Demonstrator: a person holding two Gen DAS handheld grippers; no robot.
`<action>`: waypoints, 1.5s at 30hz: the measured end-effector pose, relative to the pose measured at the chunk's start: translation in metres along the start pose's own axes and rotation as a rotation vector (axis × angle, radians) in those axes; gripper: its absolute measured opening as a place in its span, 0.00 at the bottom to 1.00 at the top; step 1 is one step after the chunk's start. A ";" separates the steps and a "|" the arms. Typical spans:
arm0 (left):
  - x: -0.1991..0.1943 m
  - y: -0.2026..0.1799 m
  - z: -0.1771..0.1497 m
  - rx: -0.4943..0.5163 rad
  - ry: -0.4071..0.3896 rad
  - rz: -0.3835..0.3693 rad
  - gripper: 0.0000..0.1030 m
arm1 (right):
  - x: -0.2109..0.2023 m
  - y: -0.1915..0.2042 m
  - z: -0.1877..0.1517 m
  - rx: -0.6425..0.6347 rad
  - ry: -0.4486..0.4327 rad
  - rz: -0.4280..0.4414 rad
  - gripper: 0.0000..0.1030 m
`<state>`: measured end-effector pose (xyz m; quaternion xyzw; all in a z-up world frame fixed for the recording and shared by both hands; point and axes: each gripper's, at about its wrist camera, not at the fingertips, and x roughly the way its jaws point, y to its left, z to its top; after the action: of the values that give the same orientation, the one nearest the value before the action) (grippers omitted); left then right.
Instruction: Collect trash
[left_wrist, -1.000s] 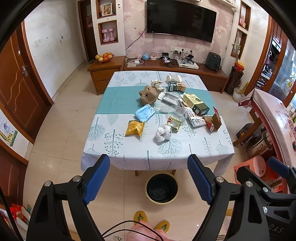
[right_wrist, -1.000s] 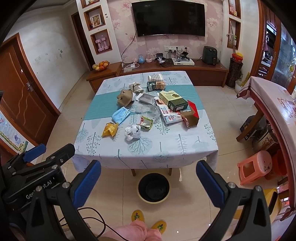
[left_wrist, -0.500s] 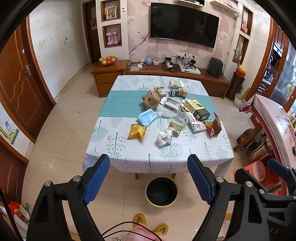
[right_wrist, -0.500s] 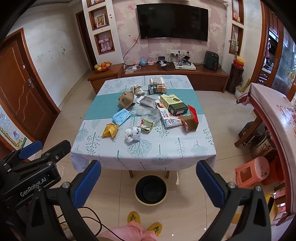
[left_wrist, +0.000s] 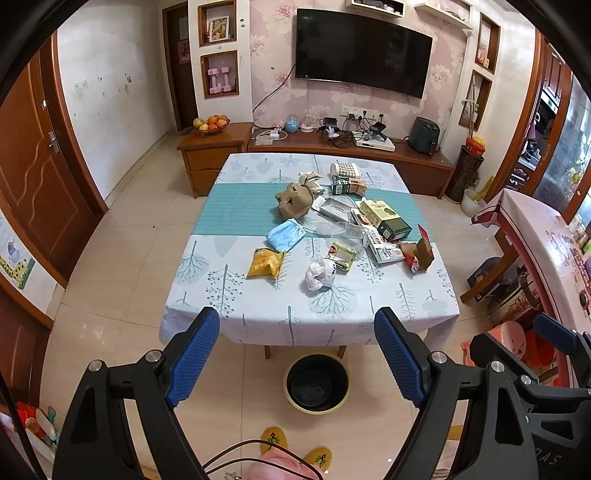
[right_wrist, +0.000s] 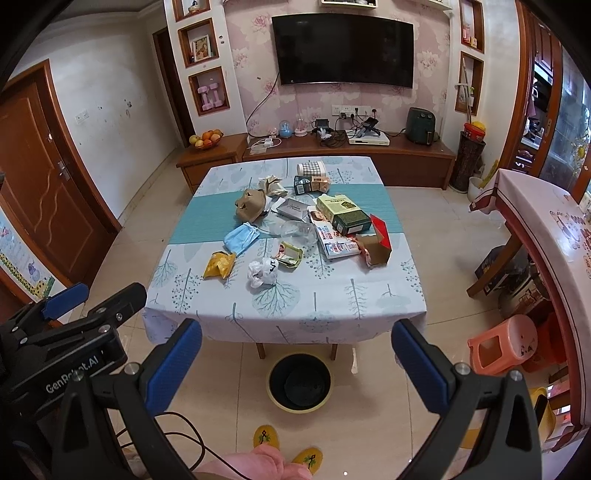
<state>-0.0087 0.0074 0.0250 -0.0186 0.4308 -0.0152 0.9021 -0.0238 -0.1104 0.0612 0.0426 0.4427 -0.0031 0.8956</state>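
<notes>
Trash on table (left_wrist: 424, 306) lies ahead of and beyond both tongs, none within reach yet. Left gripper (left_wrist: 297, 354) spread wide, empty; right gripper (right_wrist: 297, 363) likewise spread, empty. Nearest piece: crumpled white wad (left_wrist: 320, 274), ahead of left tongs, slightly right of their centreline; in right view (right_wrist: 263, 272) it sits left of centre. Which arm nearer, hard to judge through fisheye; perhaps left. Yellow snack bag (left_wrist: 265, 263) just left of wad. Black bin (left_wrist: 317, 383) on floor under table's near edge, between tongs and trash.
</notes>
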 end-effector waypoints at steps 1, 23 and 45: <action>0.000 -0.001 -0.001 -0.001 0.001 -0.001 0.81 | -0.001 -0.002 -0.001 0.000 0.000 0.001 1.00; -0.005 -0.007 -0.020 -0.005 0.012 0.017 0.82 | 0.001 -0.003 -0.013 -0.006 0.014 0.035 1.00; 0.101 0.091 0.064 -0.127 0.126 -0.073 0.82 | 0.113 0.006 0.051 0.110 0.154 0.100 0.71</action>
<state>0.1057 0.0953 -0.0178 -0.0905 0.4860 -0.0216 0.8690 0.0857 -0.1045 0.0034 0.1137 0.5068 0.0205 0.8543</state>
